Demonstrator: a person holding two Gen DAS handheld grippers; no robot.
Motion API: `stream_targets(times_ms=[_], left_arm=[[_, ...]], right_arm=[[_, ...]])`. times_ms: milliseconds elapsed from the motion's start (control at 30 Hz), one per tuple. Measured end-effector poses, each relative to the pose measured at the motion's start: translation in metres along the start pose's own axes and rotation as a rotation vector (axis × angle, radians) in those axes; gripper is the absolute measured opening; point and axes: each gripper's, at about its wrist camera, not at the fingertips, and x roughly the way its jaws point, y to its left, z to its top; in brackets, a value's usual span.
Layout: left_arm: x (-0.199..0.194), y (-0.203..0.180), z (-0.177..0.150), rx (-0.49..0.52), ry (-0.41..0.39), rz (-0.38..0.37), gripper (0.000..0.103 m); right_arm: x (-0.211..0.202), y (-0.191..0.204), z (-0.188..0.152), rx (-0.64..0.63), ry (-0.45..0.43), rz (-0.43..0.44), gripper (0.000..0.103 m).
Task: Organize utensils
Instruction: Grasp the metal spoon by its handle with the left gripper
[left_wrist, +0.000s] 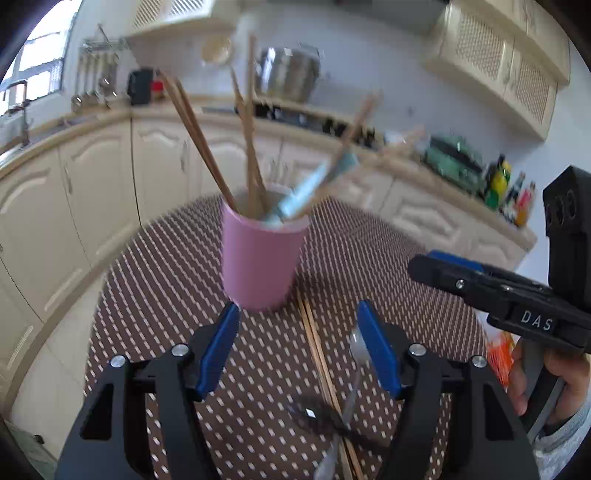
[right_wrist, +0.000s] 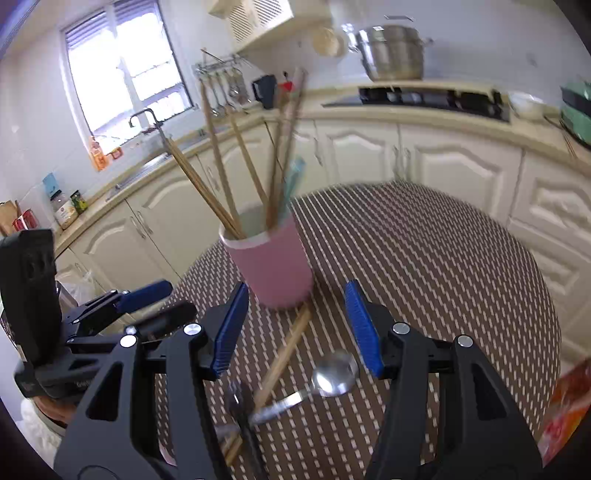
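Note:
A pink cup (left_wrist: 258, 258) (right_wrist: 271, 266) stands on the round table and holds several wooden chopsticks (left_wrist: 201, 142) (right_wrist: 218, 162) plus a light blue utensil (left_wrist: 310, 188) (right_wrist: 291, 177), blurred. On the mat lie a pair of chopsticks (left_wrist: 319, 358) (right_wrist: 284, 354), a silver spoon (left_wrist: 358, 347) (right_wrist: 334, 373) and a dark spoon (left_wrist: 314, 410) (right_wrist: 240, 406). My left gripper (left_wrist: 297, 332) is open just short of the cup, nothing between its fingers. My right gripper (right_wrist: 295, 321) is also open, over the loose chopsticks and spoon, touching none. The right gripper (left_wrist: 480, 284) shows at the right of the left wrist view.
The table has a brown mat with white dashes (left_wrist: 155, 295) (right_wrist: 443, 266). An orange packet (left_wrist: 498, 358) (right_wrist: 565, 402) lies at its right edge. Cream cabinets (left_wrist: 74, 206) (right_wrist: 443, 155), a hob and a steel pot (right_wrist: 391, 51) ring the table. A hand (left_wrist: 546, 380) holds the right gripper.

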Motion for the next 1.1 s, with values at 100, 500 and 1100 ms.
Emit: stream_targets(times_ms=[100,500,1100], left_arm=[[0.016,-0.018,-0.012,0.069,0.104,-0.016,0.065],[0.075,-0.074,-0.032,0.307,0.353,0.051,0.031],[0.125,-0.072,-0.021,0.331,0.48,0.053,0.003]], right_arm=[[-0.002,-0.012,-0.024,0.034,0.041,-0.017,0.055],[-0.025,-0.06,-0.08,0.158,0.101,-0.042,0.056],[-0.039,-0.079,-0.089,0.178,0.123,-0.002,0.056]])
